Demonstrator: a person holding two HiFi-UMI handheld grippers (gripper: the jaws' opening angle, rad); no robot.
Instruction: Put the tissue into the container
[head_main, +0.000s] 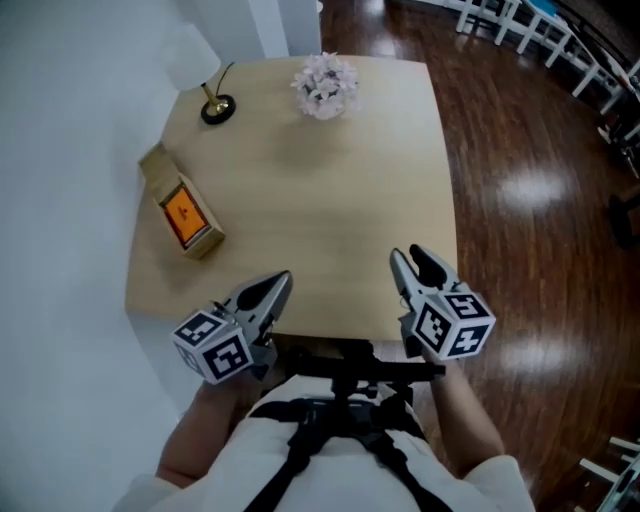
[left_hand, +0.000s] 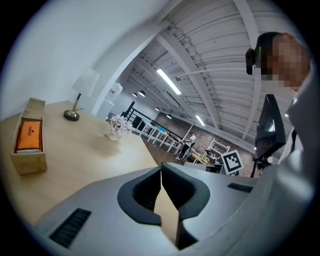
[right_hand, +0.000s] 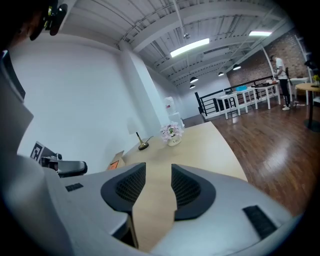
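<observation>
A wooden box container (head_main: 196, 235) lies at the table's left edge with an orange tissue pack (head_main: 182, 213) inside it. The container (left_hand: 29, 159) also shows at the left of the left gripper view, and small and far off (right_hand: 116, 161) in the right gripper view. My left gripper (head_main: 283, 283) hovers over the near edge of the table, right of the box, with its jaws shut on nothing (left_hand: 161, 170). My right gripper (head_main: 411, 262) hangs over the near right part of the table, open and empty (right_hand: 157, 172).
A lamp base (head_main: 217, 108) and a pot of pale flowers (head_main: 325, 85) stand at the far side of the wooden table (head_main: 330, 200). A white wall runs along the left. Dark wood floor (head_main: 530, 200) lies to the right, with white railings far off.
</observation>
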